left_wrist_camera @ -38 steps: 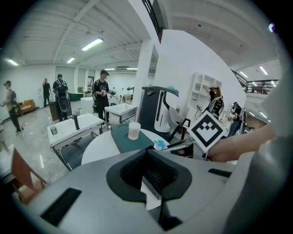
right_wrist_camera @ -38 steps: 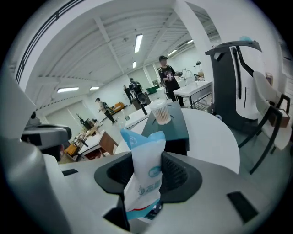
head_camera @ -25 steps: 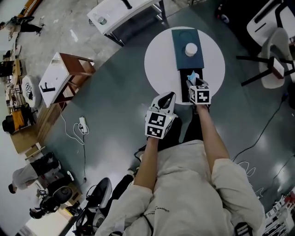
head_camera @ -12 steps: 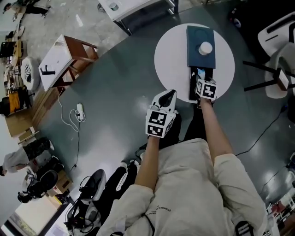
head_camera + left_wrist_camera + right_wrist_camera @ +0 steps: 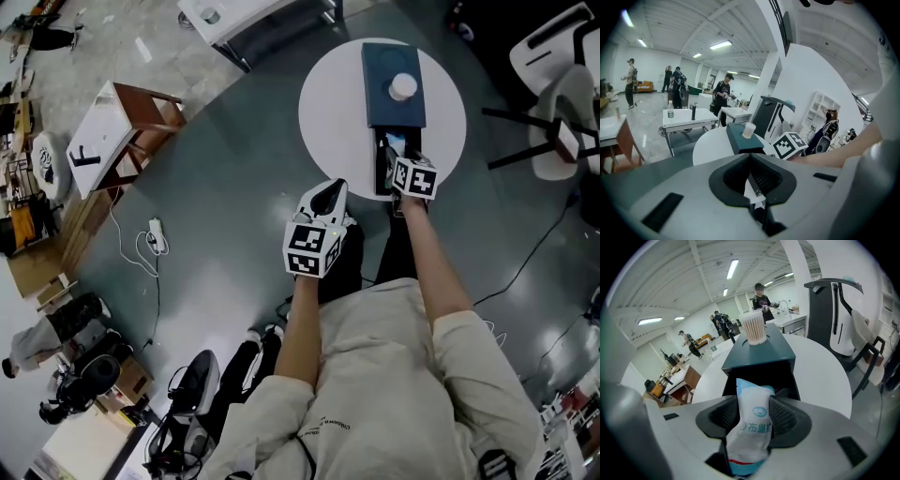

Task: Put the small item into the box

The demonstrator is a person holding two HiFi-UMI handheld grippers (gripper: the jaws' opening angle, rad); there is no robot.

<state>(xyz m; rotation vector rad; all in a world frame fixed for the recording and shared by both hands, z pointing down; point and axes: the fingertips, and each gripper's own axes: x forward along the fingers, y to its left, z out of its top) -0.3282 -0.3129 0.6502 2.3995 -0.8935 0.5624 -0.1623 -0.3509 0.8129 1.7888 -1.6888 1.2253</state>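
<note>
- Right hand-held gripper clamps the small packet, its tip at the drawer of the box, 12 o'clock on the surface.
- Left hand-held gripper is closed, empty.
- Remaining, I judge: release inside.

the box lay on the round desk, running from its far side toward the near edge, with a small tub standing on top. at the box's open near end sat the right hand-held gripper, a packet between its jaws. the left hand-held gripper was to its left, just outside the desk's near-left edge.
</note>
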